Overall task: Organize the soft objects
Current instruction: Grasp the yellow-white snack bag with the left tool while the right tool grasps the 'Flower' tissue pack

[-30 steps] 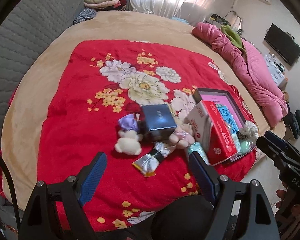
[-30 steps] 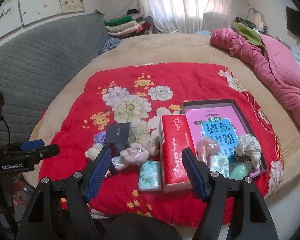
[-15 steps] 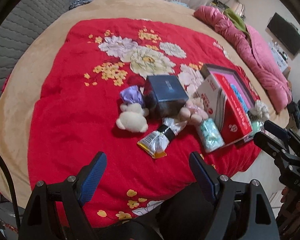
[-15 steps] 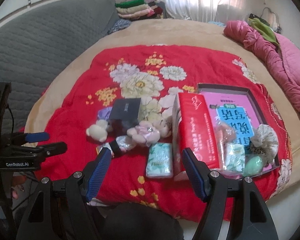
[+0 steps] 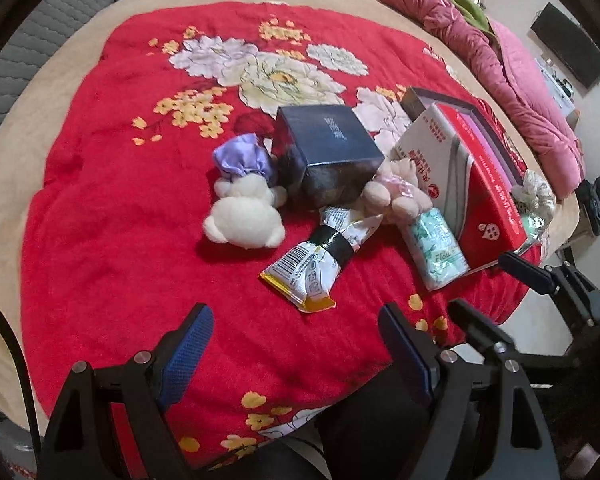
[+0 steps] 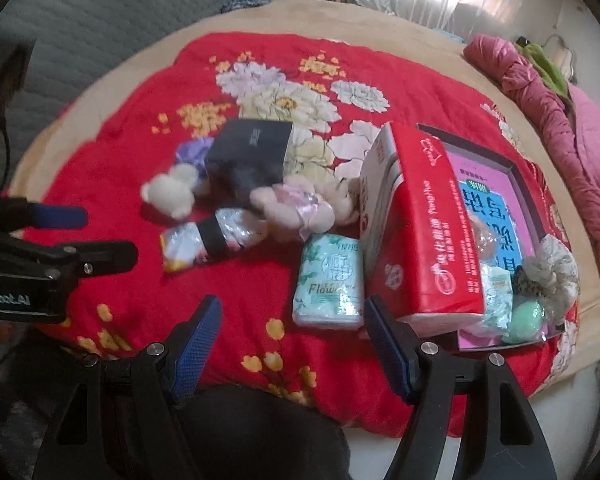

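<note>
While both claws gape empty, dark box crowds white bear; snack packet near.

Open left claw above snack packet on red blanket

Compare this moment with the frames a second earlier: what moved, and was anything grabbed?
Both grippers came down closer to the red blanket; the left gripper and right gripper stayed open and empty. The white teddy, dark box and tissue pack lie as before.
</note>
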`<control>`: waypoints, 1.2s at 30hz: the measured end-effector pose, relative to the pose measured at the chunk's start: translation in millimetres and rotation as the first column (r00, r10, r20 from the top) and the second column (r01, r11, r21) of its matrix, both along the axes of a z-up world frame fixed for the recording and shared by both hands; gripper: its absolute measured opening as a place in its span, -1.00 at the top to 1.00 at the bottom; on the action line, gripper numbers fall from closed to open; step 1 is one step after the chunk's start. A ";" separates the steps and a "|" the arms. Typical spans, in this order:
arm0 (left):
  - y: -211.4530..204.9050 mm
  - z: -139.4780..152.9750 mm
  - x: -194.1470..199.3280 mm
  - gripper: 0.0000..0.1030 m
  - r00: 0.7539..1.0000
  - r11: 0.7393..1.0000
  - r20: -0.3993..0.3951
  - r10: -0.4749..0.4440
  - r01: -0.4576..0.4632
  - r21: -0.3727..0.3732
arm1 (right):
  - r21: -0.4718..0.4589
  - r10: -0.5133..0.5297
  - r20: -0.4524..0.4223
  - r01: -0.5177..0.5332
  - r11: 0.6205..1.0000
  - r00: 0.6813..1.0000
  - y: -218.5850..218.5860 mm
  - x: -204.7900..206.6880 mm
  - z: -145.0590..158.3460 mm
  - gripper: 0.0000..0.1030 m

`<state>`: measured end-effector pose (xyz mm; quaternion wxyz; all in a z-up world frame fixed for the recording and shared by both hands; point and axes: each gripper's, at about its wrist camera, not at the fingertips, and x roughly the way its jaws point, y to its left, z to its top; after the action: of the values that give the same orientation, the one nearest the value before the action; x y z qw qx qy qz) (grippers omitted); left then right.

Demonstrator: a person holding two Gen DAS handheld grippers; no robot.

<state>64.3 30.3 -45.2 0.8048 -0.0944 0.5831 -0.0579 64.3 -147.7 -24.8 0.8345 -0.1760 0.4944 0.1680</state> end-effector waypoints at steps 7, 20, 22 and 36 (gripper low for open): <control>-4.6 -22.6 25.7 -0.63 0.998 0.999 -0.040 -0.044 0.043 -0.011 | -0.071 -0.005 0.007 0.005 0.997 1.000 3.2 5.9 -22.6 -0.44; -26.8 -53.1 59.5 -0.63 0.987 0.989 -0.066 -0.150 0.148 -0.027 | -0.068 -0.021 -0.031 0.018 0.998 0.999 0.4 17.4 -39.9 -0.44; -29.6 -57.2 62.6 -0.61 0.983 0.985 -0.072 -0.168 0.165 -0.046 | -0.075 -0.022 -0.029 0.020 0.997 0.999 1.3 18.3 -42.2 -0.44; -39.4 -82.5 88.8 -0.27 0.967 0.972 -0.099 -0.233 0.227 -0.062 | -0.200 0.002 0.012 0.000 0.980 1.000 15.9 24.7 -68.1 -0.44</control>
<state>153.1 -9.1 -127.7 0.7581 -0.0491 0.6302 -0.1604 89.0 -131.8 -92.9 0.8154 -0.2601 0.5039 0.1168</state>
